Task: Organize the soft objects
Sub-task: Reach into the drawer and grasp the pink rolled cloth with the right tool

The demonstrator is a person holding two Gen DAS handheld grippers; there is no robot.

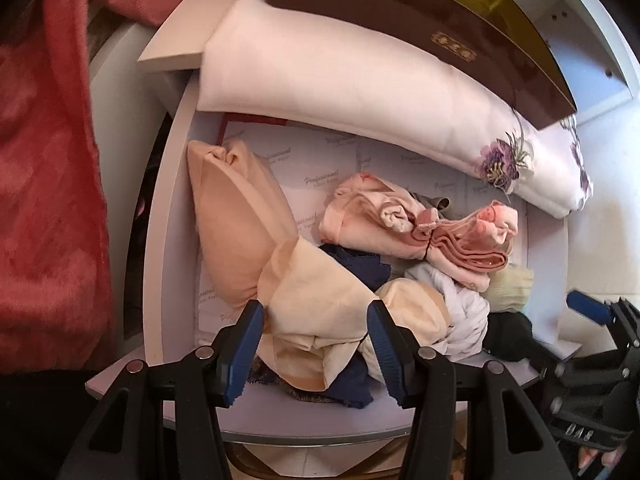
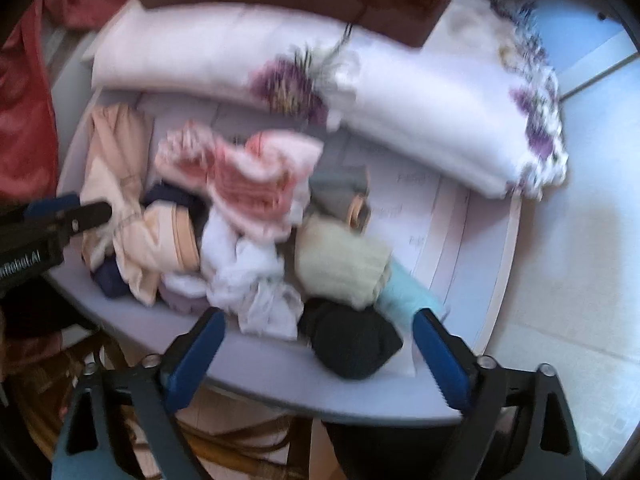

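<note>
The soft things lie heaped in an open white drawer (image 1: pixel 160 216), its floor lined with printed paper. Toward the front left sits a cream garment (image 1: pixel 316 312), bunched and knotted onto a long peach stocking-like piece (image 1: pixel 236 216) that runs back along the left wall. The left gripper (image 1: pixel 316 344) points steeply down over that cream bundle, its 2 blue pads set partly apart on either side of the cloth – whether they actually press on it cannot be told. Beside it are a dark navy piece (image 1: pixel 352 268), a crumpled white cloth (image 2: pixel 244 276) and a pink bundle (image 1: pixel 452 248) tied at its middle. Further right lie a pale ribbed roll (image 2: pixel 340 260), a light blue piece (image 2: pixel 408 300) and a black rolled item (image 2: pixel 352 340).

The right gripper (image 2: pixel 320 360) hangs straight down above the black roll with its jaws wide, the pads clear of the cloth (this view is blurred).

Across the back of the drawer rests a folded white pillowcase with purple flowers (image 1: pixel 360 84) – a dark brown box (image 1: pixel 420 28) sits on top of it. A red fleece (image 1: pixel 44 160) hangs at the far left.
</note>
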